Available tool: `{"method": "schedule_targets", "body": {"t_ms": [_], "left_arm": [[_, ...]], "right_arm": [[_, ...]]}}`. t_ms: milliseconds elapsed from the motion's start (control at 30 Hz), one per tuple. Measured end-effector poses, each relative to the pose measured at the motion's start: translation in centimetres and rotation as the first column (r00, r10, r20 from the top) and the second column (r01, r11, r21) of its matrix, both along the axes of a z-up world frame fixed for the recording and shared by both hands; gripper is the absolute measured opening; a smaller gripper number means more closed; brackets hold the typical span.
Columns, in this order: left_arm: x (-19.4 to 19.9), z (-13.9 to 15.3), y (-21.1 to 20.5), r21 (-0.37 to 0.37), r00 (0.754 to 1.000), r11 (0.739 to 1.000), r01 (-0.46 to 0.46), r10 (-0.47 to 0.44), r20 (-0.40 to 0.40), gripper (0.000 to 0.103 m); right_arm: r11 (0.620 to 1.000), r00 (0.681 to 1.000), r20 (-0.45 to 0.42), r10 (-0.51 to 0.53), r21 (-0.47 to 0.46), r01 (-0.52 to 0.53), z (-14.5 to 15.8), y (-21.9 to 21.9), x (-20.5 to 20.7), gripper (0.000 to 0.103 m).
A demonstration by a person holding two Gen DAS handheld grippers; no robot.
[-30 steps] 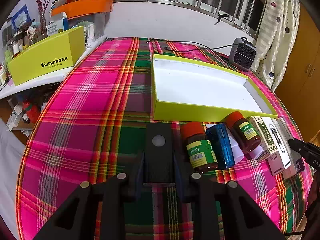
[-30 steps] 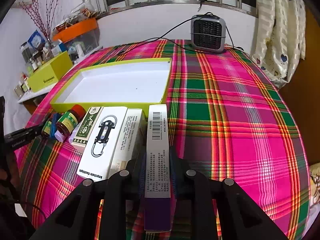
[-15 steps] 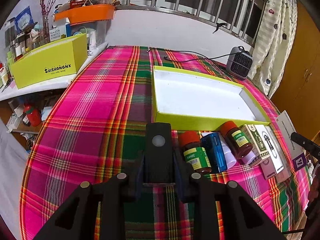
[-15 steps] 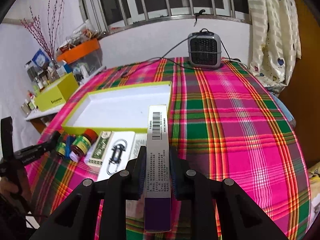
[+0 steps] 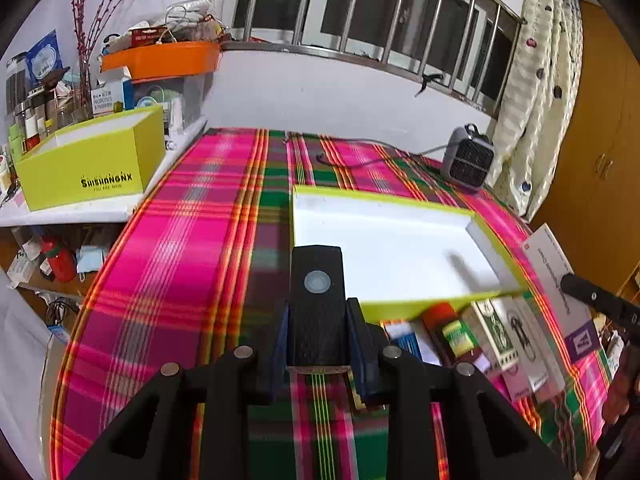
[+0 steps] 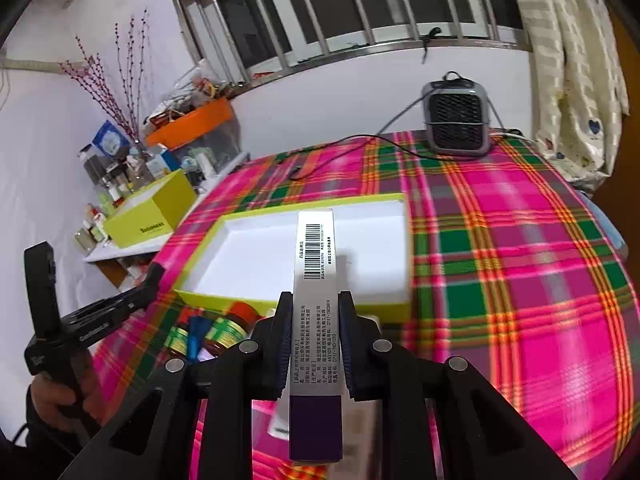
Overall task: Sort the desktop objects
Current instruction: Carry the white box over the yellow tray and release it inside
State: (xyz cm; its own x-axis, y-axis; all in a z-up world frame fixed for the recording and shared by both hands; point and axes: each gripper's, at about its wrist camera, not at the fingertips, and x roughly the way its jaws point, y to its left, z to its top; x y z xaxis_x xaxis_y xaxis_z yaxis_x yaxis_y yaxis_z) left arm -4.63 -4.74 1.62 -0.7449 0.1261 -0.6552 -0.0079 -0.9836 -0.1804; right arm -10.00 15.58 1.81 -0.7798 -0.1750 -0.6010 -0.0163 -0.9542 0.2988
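My left gripper [image 5: 318, 320] is shut on a black block with a round button [image 5: 317, 280], held above the plaid tablecloth just left of the lime-rimmed white tray [image 5: 400, 197]. My right gripper [image 6: 314, 316] is shut on a long white box with a barcode and a purple end [image 6: 316, 264], held in the air over the tray's [image 6: 360, 202] front wall. In front of the tray lie brown bottles with orange caps [image 5: 448, 328] [image 6: 236, 318], a blue box [image 5: 404, 340] and a white keychain box [image 5: 516, 330].
A grey fan heater [image 5: 470, 160] [image 6: 456, 120] with its cord stands at the table's far side. A lime box [image 5: 92, 164] sits on a cluttered side shelf to the left. A curtain [image 6: 576, 60] hangs at the right. A hand [image 6: 60, 400] holds the left gripper's handle.
Both grippers have risen and tipped up, each keeping its load. The white box came up off the row of boxes and now hangs over the tray's front wall.
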Motion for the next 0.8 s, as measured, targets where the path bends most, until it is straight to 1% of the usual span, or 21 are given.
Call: {"method": "schedule_targets", "body": {"t_ms": [233,400,567,700,800], "left_arm": [[-2.2,0.2,-1.2,0.038,1.000,0.999,-0.015,0.016,-0.021,0.028],[-4.1,0.2,-1.9,0.069,0.999,0.998,-0.004,0.007,-0.048,0.028],[-5.3,-0.4,-2.8,0.118,0.997,0.993,0.002,0.007,-0.075,0.028],[-5.3,-1.2,-3.5,0.159,0.997,0.987,0.013,0.000,-0.083,0.028],[-5.0,-1.3,-4.0,0.177,0.994,0.984,0.019,0.000,-0.107,0.028]], "right_arm": [[0.999,0.999,-0.013,0.046,-0.027,-0.046,0.7,-2.3,-2.5,0.022],[0.997,0.998,-0.013,0.065,-0.046,-0.065,1.1,-3.7,-4.3,0.022],[0.994,0.998,0.015,0.069,-0.090,-0.067,0.8,-4.8,-6.8,0.022],[0.992,0.997,0.034,0.072,-0.104,-0.068,0.8,-5.7,-8.8,0.022],[0.991,0.995,0.063,0.075,-0.118,-0.068,0.4,-6.7,-10.6,0.022]]}}
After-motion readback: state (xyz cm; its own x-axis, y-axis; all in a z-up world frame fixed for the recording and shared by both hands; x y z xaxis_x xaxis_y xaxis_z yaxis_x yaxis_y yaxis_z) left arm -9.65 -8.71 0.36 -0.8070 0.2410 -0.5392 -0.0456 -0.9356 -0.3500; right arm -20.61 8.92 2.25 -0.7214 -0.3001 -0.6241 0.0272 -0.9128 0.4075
